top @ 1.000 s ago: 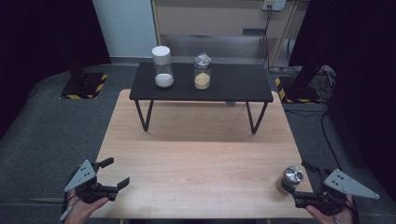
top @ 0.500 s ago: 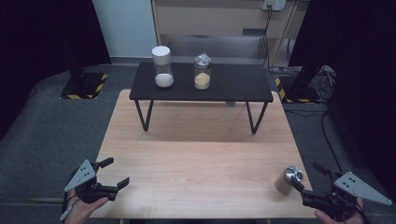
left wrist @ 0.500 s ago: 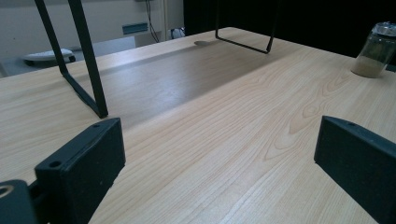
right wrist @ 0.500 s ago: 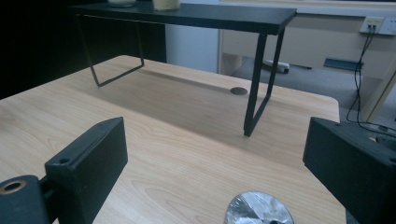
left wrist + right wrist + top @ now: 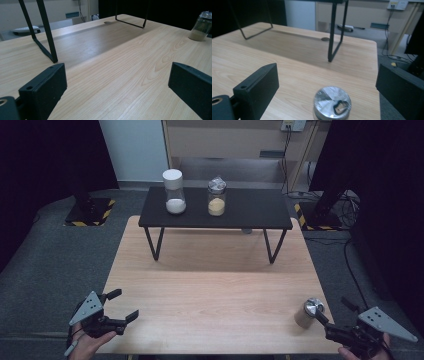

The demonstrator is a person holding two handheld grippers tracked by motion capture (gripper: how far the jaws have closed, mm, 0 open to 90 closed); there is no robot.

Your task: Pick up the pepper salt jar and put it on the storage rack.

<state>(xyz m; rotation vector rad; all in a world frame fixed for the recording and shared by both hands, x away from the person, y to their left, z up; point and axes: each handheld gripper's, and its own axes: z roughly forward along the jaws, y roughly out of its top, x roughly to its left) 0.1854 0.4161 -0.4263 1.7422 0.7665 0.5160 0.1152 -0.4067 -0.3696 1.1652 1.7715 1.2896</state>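
Jar (image 5: 332, 104), base cut off below

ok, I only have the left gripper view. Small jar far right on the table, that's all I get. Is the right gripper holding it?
Observer: No. In the high view the right gripper sits open just behind the foil-capped jar, not clamped on it.
Operator: Cap intact?
Observer: The right gripper view shows a hole torn in the foil cap.
Operator: Anything on the black stand?
Observer: Two jars: a white-lidded jar of white powder and a foil-topped jar of tan powder.
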